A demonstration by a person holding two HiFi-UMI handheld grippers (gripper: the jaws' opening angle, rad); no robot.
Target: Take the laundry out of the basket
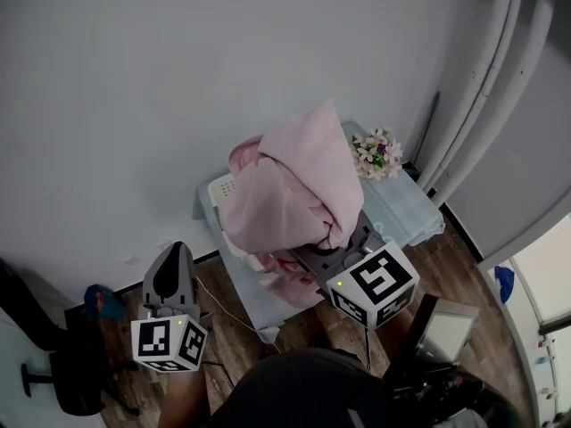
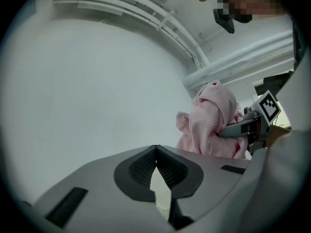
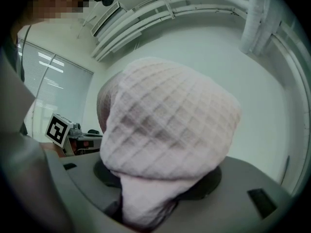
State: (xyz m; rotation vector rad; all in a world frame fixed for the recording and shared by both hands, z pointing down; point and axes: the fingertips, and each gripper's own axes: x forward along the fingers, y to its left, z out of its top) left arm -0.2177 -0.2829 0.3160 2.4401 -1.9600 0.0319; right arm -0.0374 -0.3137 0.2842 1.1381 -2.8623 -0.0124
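The right gripper [image 1: 332, 243] is clamped on a thick fold of the pink waffle-weave garment [image 1: 299, 181], and its own view fills with cloth bunched between the jaws [image 3: 165, 144]. The bundle hangs high above the table [image 1: 406, 208], well clear of the white basket [image 1: 221, 188], whose perforated corner just peeks out behind it. So this piece looks as good as out! Lower down, more pale pink fabric [image 1: 287, 279] spills near the table's front edge. I cannot tell whether that is the tail of the same garment or another item waiting, and the basket's inside is hidden, so what remains is unclear. The left gripper [image 1: 175, 255] hangs off to the left, low and away from the table, with its jaws together on nothing [image 2: 156, 152], ready to help if needed. As for room, the wall [image 1: 223, 61] sits close behind the table, so there is no space to go that way. The flowers [image 1: 377, 152] stand at the back just right of the raised cloth, and a swing that way could brush them. Pipes [image 1: 486, 69] run up the corner to the right. A dark chair [image 1: 62, 364] sits at the far left. The most open room seems to be toward the person, off the table's front edge.
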